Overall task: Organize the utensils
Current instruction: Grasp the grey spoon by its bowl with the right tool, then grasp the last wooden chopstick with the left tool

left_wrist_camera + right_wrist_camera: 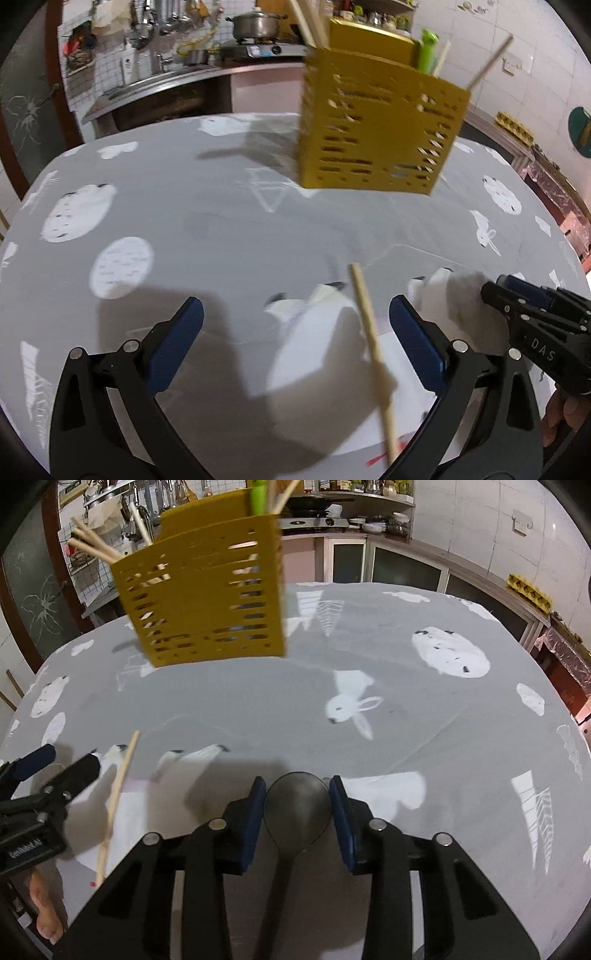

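A yellow slotted utensil holder (380, 125) (207, 594) stands on the grey patterned tablecloth (221, 221), with several chopsticks and a green handle sticking out of its top. My left gripper (295, 306) (70, 760) is open wide just above the cloth. A single wooden chopstick (369, 350) (118, 801) lies between its fingers, nearer the right one, and touches neither. My right gripper (297, 782) (496, 286) is shut on a dark spoon (297, 812). The pads press the sides of the spoon's bowl, and the handle runs back toward the camera.
A white sheet of paper (399, 362) lies under the chopstick near the table's front edge. A kitchen counter with a sink and a pot on a stove (255, 26) runs behind the table. A hand (561, 417) holds the right gripper.
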{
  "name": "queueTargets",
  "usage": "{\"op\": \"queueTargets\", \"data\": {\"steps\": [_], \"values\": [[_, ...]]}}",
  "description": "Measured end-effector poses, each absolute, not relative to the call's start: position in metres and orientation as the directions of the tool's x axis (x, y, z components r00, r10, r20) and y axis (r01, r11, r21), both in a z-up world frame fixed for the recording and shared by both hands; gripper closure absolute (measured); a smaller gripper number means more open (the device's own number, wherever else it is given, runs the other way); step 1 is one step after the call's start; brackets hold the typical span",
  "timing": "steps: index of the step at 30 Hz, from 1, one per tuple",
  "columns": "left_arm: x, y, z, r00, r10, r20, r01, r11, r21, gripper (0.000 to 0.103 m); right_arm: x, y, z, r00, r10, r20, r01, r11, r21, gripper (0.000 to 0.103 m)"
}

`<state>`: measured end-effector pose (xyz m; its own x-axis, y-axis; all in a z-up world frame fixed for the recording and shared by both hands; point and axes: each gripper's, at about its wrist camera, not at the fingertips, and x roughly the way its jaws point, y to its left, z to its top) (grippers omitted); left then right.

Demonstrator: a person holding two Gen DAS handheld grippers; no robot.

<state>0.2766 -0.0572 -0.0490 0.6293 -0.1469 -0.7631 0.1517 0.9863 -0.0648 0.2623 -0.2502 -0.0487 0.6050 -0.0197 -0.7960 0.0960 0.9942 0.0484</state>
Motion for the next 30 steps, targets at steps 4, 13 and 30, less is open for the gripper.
{"op": "queueTargets", "data": {"steps": [4,13,30], "values": [[0.283,-0.08,-0.057,0.593,-0.149,-0.791,0.184,0.982,-0.047,0.022,0.267,-0.261,-0.05,0.612,-0.016,-0.791,0.101,0.993,0.059,0.067],[0.299,-0.101,-0.056,0.543,-0.125,-0.831,0.185,0.982,-0.027,0.07,0.274,-0.268,-0.045,0.647,-0.009,-0.762,0.101,0.992,0.074,0.067],[0.302,-0.098,-0.033,0.585,-0.174,-0.792,0.208,0.976,-0.061,0.099,0.272,-0.265,-0.016,0.736,-0.006,-0.677,0.082,0.993,0.081,0.067]]}}
